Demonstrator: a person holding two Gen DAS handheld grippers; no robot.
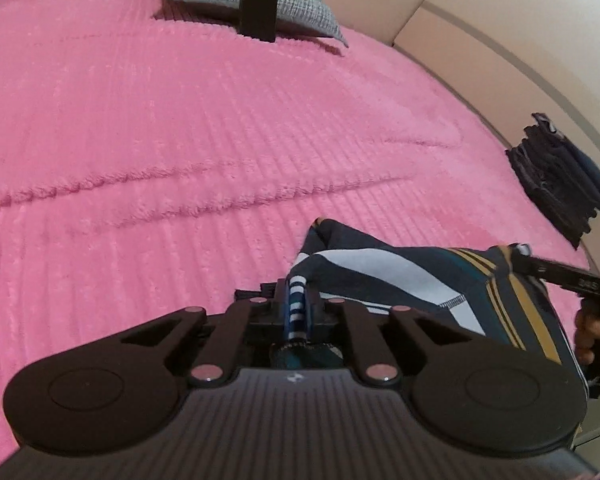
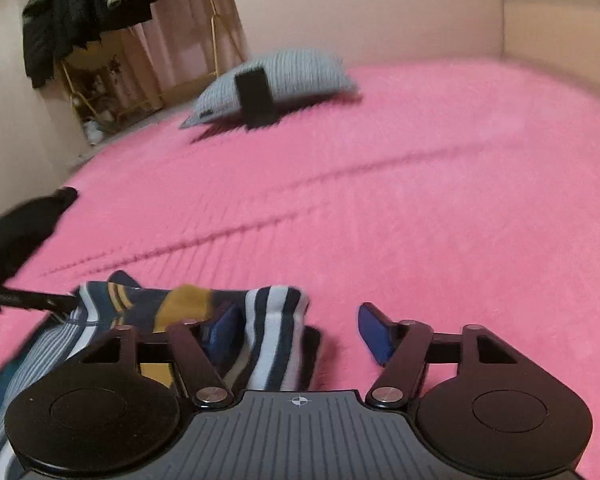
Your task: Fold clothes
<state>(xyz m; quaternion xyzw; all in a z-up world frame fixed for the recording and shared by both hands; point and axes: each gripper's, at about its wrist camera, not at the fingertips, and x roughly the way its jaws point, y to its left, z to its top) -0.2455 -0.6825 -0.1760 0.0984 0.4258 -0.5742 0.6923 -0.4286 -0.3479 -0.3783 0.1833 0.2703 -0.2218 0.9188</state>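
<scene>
Striped garment (image 1: 420, 280): navy, white, teal and mustard stripes, bunched at the near edge of the bed, stretched between the two grippers; part of it hangs off the near side.
Left gripper (image 1: 296, 308): jaws drawn close together on a striped fold of the garment, pinching it.
Right gripper (image 2: 300, 328): jaws stand wide; blue pads (image 2: 374, 332) are visible, the striped fold lies against the left pad only and the right pad is bare over the blanket, so nothing is clamped.
Pink blanket (image 1: 180, 120): ribbed fleece covering the whole bed, with two long creases crossing the middle; wide bare room ahead of both grippers.
Far edge: a grey checked pillow (image 1: 300, 4) with a dark flat phone-like slab (image 1: 260, 4) leaning upright against it.
Right edge: a cream padded headboard (image 1: 480, 20) curves along the bed; a stack of dark folded clothes (image 1: 560, 176) lies just beside it, well apart from the garment.
Left wrist view only: the folded stack, and the hand (image 1: 592, 336) holding the right gripper's handle.
Right wrist view only: a clothes rack (image 2: 100, 20) beyond the bed with dark and orange jackets hanging; a blurred dark shape at the bed's left edge, which I cannot tell.
Containers: the rack's contents below are too blurred to tell.
</scene>
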